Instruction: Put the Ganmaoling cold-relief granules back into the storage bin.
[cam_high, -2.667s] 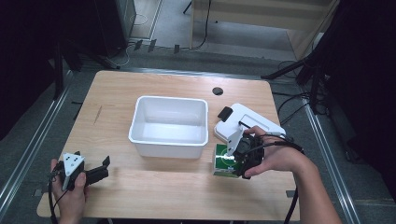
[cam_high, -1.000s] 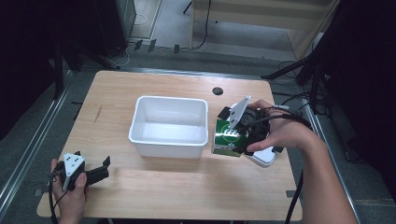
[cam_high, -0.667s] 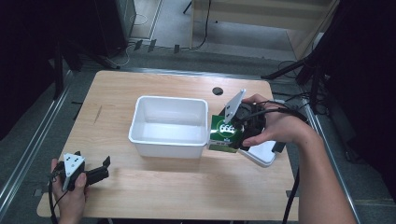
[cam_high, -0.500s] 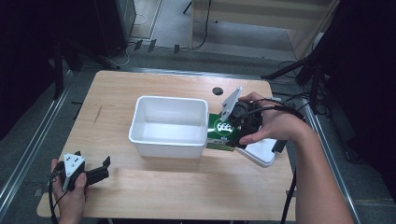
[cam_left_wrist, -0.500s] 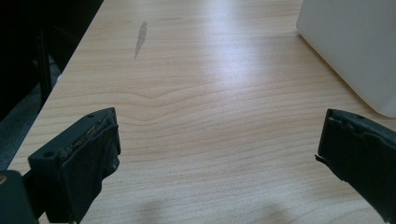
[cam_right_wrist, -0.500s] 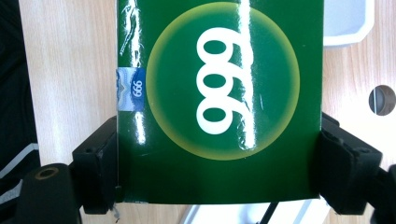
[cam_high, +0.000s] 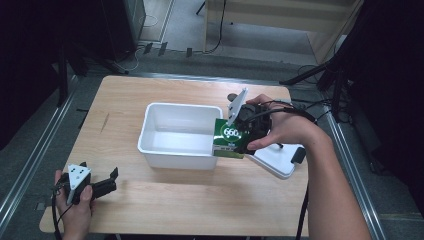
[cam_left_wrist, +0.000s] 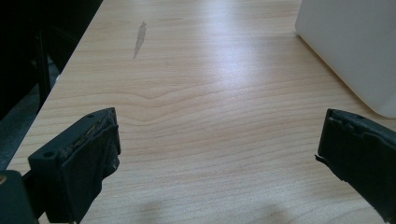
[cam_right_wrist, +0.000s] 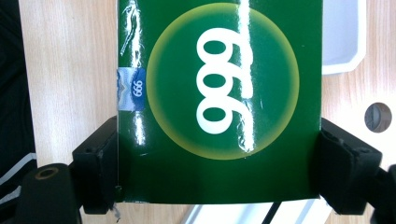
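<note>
My right gripper (cam_high: 239, 137) is clamped on both sides of a green box (cam_high: 229, 138), right of centre in the high view, held over the right rim of the white tub (cam_high: 176, 157) with my forearm reaching up from the lower right. My left gripper (cam_high: 107, 185) rests at lower left, jaws wide apart over bare table (cam_high: 200, 200).

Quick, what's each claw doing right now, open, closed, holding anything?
Left claw: open, holding nothing, low over the table.
Right claw: closed on the green box, by the white bin.
</note>
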